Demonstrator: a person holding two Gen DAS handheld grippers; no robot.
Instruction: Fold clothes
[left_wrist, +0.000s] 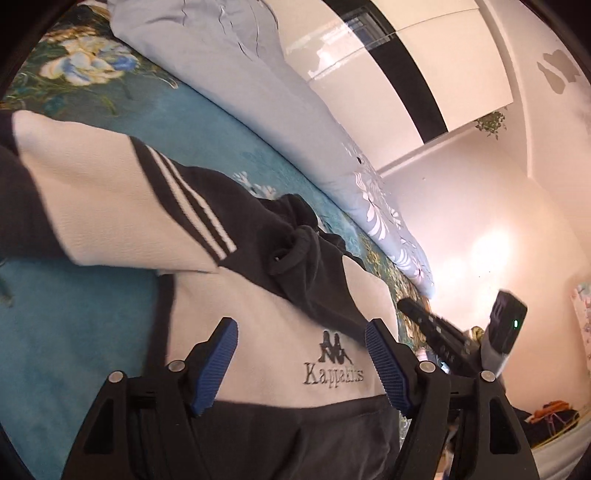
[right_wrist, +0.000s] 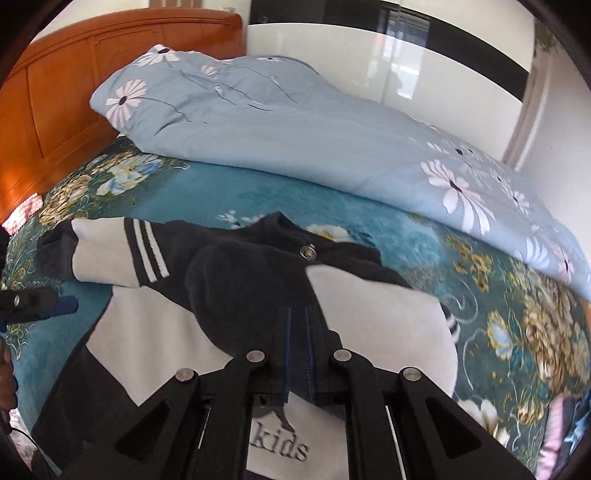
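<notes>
Lying across a bed (right_wrist: 258, 195) covered in a teal floral bedspread, with a pale blue flowered duvet (right_wrist: 295, 125) heaped along the upper half of the right wrist frame and an orange wooden headboard (right_wrist: 55, 92) filling the upper left. Spreading over the middle and lower part of both frames: a black and white jacket (right_wrist: 155, 332), one white sleeve (left_wrist: 92, 192) with two white stripes on a black band reaching toward the left of the left wrist frame, a "Kappa kids" logo (left_wrist: 332, 365) sitting low at centre. Hovering just above the logo with blue pads spread wide and gripping nothing: the left tool (left_wrist: 301, 363). Pinching a dark fold of the jacket's front edge at lower centre of the right wrist frame, fingers drawn narrow: the right tool (right_wrist: 298, 354).
</notes>
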